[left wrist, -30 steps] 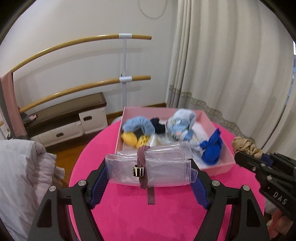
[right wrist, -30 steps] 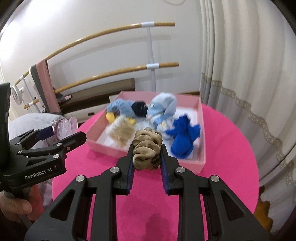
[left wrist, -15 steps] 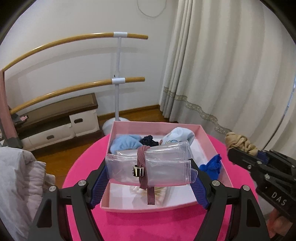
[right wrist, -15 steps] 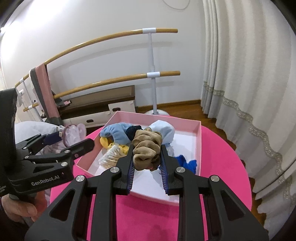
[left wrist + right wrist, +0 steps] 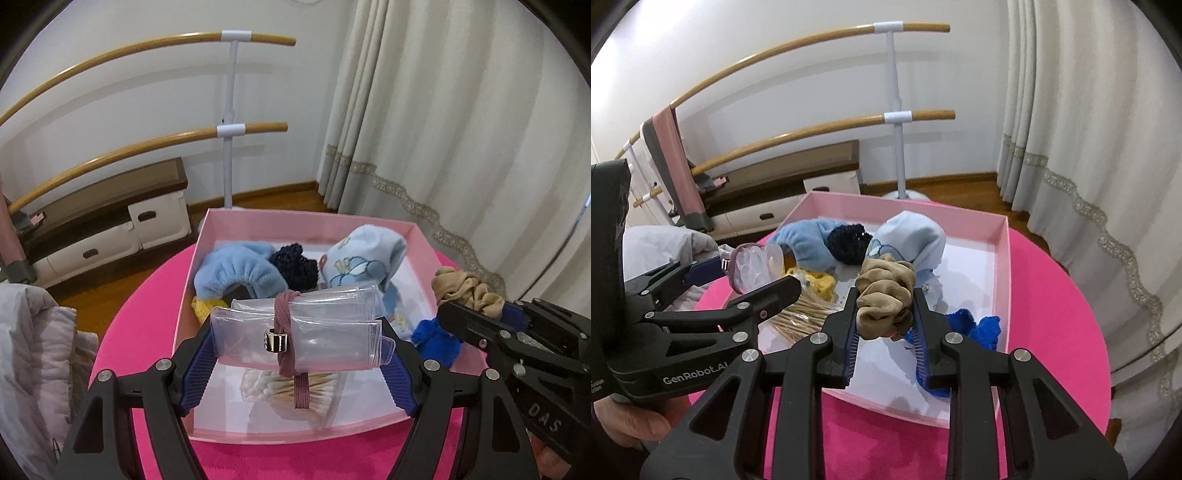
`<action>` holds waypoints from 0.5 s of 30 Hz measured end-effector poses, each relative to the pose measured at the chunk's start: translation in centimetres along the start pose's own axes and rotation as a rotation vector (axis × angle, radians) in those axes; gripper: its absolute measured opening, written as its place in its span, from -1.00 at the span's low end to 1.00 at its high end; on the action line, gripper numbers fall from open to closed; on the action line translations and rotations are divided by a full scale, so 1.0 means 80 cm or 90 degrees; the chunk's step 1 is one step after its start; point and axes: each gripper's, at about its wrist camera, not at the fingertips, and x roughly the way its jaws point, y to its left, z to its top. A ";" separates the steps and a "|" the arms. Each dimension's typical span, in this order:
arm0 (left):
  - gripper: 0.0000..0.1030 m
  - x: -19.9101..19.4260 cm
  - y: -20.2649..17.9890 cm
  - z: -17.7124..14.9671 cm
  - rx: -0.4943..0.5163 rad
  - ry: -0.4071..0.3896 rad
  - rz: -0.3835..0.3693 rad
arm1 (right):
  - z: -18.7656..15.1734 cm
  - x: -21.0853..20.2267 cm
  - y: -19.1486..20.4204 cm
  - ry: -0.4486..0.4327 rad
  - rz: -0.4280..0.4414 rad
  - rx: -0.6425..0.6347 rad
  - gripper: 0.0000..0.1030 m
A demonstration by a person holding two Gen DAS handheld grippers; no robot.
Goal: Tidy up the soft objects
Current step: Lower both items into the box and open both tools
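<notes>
A pink box [image 5: 295, 432] [image 5: 1003, 280] sits on the round pink table [image 5: 1060, 317]. My left gripper [image 5: 297, 341] is shut on a roll of clear plastic bags [image 5: 325, 336] tied with a mauve band, held above the box's front half; the roll also shows in the right wrist view [image 5: 753, 266]. My right gripper [image 5: 884, 314] is shut on a tan scrunchie [image 5: 884, 295] [image 5: 465, 288], held over the box's near right part. Inside lie a light blue scrunchie [image 5: 240, 269], a navy scrunchie [image 5: 295, 264], a pale blue printed sock [image 5: 365, 254], a blue cloth [image 5: 979, 326], a yellow item [image 5: 820, 282] and cotton swabs [image 5: 291, 384].
A curved wooden double barre on a white post [image 5: 231, 125] stands behind the table, with a low bench with drawers [image 5: 110, 221] under it. Cream curtains [image 5: 461, 129] hang at the right. A pale quilted fabric [image 5: 33, 362] lies at the left.
Both grippers have moved forward over the pink box with their loads still held. The box now lies directly below the bag roll and the scrunchie.
</notes>
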 end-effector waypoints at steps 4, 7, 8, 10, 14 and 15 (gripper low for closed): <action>0.53 0.012 -0.002 0.004 -0.004 0.019 0.011 | 0.000 0.007 -0.006 -0.002 0.003 0.011 0.10; 0.80 0.013 0.001 0.004 -0.011 0.010 0.025 | 0.000 0.008 -0.009 -0.007 0.005 0.014 0.43; 0.86 0.009 0.004 0.006 -0.019 0.002 0.027 | -0.001 0.007 -0.010 -0.010 0.006 0.017 0.54; 0.91 0.004 0.007 0.007 -0.026 -0.007 0.028 | -0.001 0.004 -0.013 -0.019 0.005 0.026 0.97; 0.99 -0.009 0.010 0.008 -0.033 -0.029 0.047 | -0.003 -0.003 -0.018 -0.026 -0.003 0.047 1.00; 0.99 -0.010 0.010 0.006 -0.032 -0.034 0.052 | -0.003 -0.005 -0.018 -0.029 -0.008 0.050 1.00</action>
